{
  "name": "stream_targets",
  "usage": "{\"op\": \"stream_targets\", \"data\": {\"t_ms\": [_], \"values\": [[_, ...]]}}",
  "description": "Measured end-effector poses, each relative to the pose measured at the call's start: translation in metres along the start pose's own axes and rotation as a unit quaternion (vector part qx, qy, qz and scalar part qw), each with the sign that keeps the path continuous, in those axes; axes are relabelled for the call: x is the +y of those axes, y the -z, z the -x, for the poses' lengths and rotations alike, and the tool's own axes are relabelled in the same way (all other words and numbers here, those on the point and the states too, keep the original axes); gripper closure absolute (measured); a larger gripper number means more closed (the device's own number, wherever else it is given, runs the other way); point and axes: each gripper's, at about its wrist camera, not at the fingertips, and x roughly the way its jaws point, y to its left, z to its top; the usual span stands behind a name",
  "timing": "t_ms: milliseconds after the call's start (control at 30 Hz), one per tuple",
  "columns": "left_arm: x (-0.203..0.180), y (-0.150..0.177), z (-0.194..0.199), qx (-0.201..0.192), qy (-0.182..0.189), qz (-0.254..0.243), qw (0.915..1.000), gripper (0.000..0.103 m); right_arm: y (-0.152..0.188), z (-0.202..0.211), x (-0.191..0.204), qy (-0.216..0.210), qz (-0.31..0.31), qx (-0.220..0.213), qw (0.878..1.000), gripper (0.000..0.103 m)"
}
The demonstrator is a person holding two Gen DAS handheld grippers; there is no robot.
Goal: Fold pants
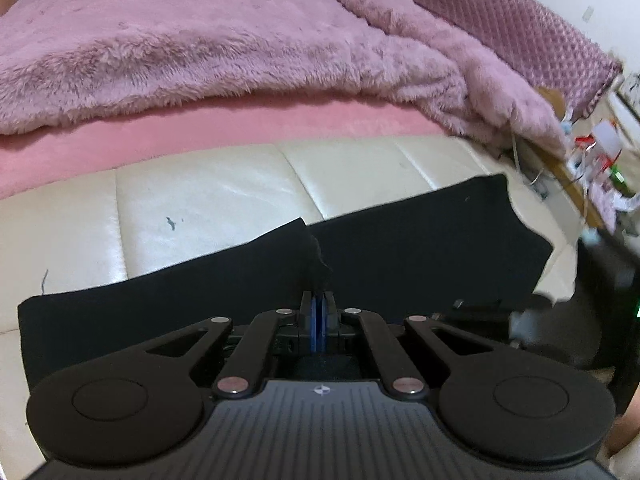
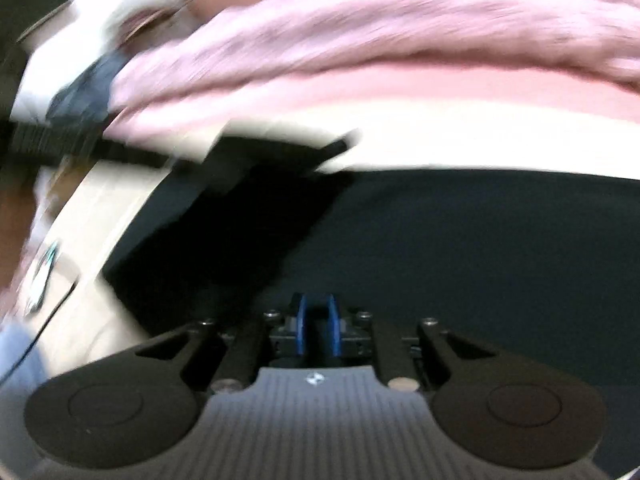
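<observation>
1. Cream leather bench [image 1: 208, 200] is my landmark; it runs across the left wrist view, with a pink sheet [image 1: 256, 120] behind it.
2. Fuzzy mauve blanket [image 1: 180, 40] is heaped on the sheet, beyond the bench.
3. Black pants [image 1: 420, 248] lie flat along the near edge of the bench, spread left to right; one leg end reaches the bench's right end.
4. Left gripper [image 1: 319, 300]: blue pads pressed together on a raised pinch of the pants fabric at the near edge of the bench.
5. Right wrist view is heavily motion-blurred. Pants [image 2: 440, 248] fill most of it, with the bench [image 2: 420, 148] showing as a pale strip behind them.
6. Right gripper [image 2: 319, 312]: blue fingers stand slightly apart; dark cloth sits in the gap, but I can't tell whether they're pinching it.
7. Clutter [image 1: 600, 168] sits off the bench's right end, too small to identify.
</observation>
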Motion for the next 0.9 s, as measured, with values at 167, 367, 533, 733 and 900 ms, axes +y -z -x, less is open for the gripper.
{"op": "stream_targets", "data": {"t_ms": [167,367,533,733,900], "values": [[-0.009,0.013,-0.023,0.017,-0.002,-0.002,0.9998,0.102,0.003,-0.014,-0.014,0.007,-0.018,0.019,1.000,0.094],[-0.016,0.026,-0.038,0.037,-0.012,-0.028,0.9989,0.102,0.006,-0.021,-0.018,0.005,-0.022,0.022,1.000,0.096],[-0.001,0.037,-0.057,0.052,0.028,0.028,0.9979,0.100,0.005,-0.022,-0.014,0.004,-0.018,0.023,1.000,0.096],[0.013,0.037,-0.055,0.049,0.083,0.094,0.9909,0.074,-0.001,-0.006,-0.024,0.012,-0.041,0.017,0.999,0.070],[0.031,0.041,-0.034,0.021,0.097,0.130,0.9866,0.070,-0.013,-0.005,-0.039,-0.021,-0.101,0.004,0.995,0.069]]}}
